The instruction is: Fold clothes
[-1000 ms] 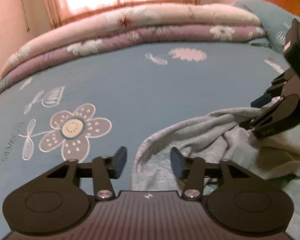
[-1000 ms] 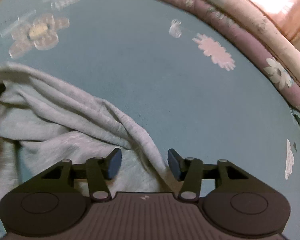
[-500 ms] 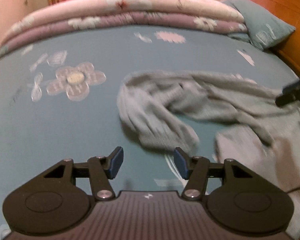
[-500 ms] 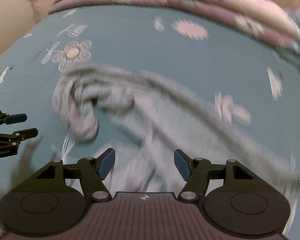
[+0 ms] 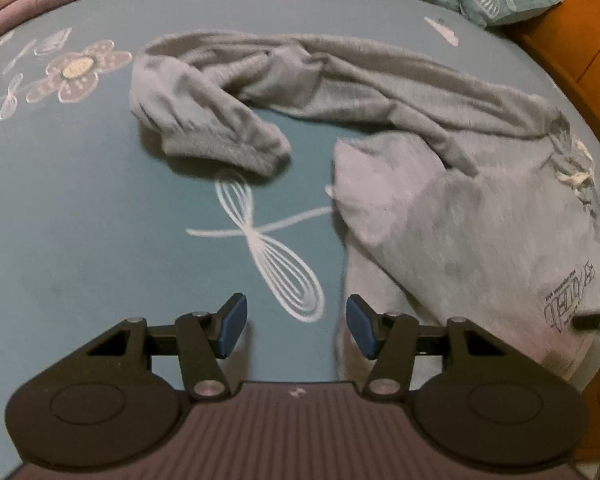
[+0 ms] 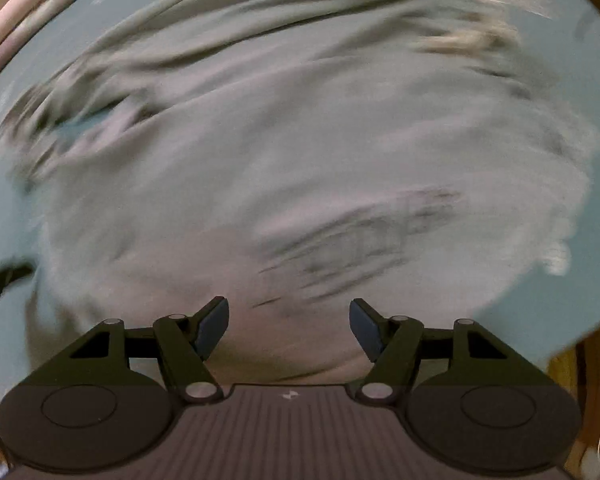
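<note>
Grey cotton jersey sweatpants [image 5: 440,184]: spread unfolded across the centre and right of the left wrist view on a teal flower-print bedsheet [image 5: 100,240], one leg curled toward upper left, drawstring at right edge. Left gripper [image 5: 294,326] spread, empty, over sheet; right gripper [image 6: 288,326] spread, empty, above blurred cloth. Folding judged not begun; straightening and all folds remain.

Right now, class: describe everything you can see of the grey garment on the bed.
The grey garment looks like soft jersey trousers, lying crumpled on the teal bedsheet. One leg stretches away and curls back to a ribbed cuff; a pale drawstring and dark printed lettering show near its right side. Nothing grips it.
</note>
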The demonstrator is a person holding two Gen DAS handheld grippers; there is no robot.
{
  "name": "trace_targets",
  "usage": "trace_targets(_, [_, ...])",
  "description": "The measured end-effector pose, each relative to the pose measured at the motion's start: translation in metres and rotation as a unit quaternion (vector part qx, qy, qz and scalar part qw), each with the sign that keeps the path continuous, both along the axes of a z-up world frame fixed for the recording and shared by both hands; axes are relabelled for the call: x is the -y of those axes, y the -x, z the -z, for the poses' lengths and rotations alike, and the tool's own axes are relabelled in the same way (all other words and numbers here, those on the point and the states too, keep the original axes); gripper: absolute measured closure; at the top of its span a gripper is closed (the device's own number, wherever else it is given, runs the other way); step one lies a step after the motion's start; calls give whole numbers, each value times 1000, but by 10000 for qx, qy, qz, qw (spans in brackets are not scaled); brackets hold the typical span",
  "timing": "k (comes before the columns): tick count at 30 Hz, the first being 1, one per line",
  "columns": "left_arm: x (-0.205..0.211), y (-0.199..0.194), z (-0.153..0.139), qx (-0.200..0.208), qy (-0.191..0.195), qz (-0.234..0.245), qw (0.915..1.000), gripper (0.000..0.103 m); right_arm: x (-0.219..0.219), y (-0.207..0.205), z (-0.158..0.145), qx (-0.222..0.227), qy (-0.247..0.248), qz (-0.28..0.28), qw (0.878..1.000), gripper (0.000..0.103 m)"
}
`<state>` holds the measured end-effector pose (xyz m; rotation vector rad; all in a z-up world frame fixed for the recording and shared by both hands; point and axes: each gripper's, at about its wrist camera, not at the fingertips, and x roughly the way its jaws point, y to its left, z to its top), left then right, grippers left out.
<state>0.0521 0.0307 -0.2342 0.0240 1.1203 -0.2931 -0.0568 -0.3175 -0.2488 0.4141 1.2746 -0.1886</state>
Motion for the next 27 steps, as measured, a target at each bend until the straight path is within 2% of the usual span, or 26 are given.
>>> trace_targets(2, [10,4,2,-52,-101,-1,9999,47,40,6,-8,213,322,420,9984,32])
trace_targets(6, [26,7,5,-214,-360,-34,9991,48,115,5,-20,679,1057,866,9883,31])
trace_targets(8, [33,8,4,-241,-508,-65,9984,47,146,-7,-23,874,1475,843,9816,32])
trace_targets(11, [41,7,3,-354,-592,-158,9975,47,180,-30,-21,1144,1535,434,9805,31])
trace_targets(16, [58,5,6,-478,-739,-242,9958,47,204,-49,2,820,1450,-266,9857,32])
trace_targets(18, [65,5,8,-489,-827,-223,9951,47,209,-37,7,655,1538,-98,9859,32])
trace_targets(20, [70,4,12,-532,-883,-217,9944,47,219,-15,10,611,1161,466,9903,32])
trace_targets(22, [75,4,15,-571,-949,-229,9936,47,229,12,17,776,401,1198,9889,32])
trace_targets(25, [77,2,19,-668,-972,-309,9925,47,238,40,34,1052,-503,2017,9725,35])
trace_targets(27, [77,0,20,-732,-974,-367,9919,47,241,42,47,1245,-907,2327,9603,45])
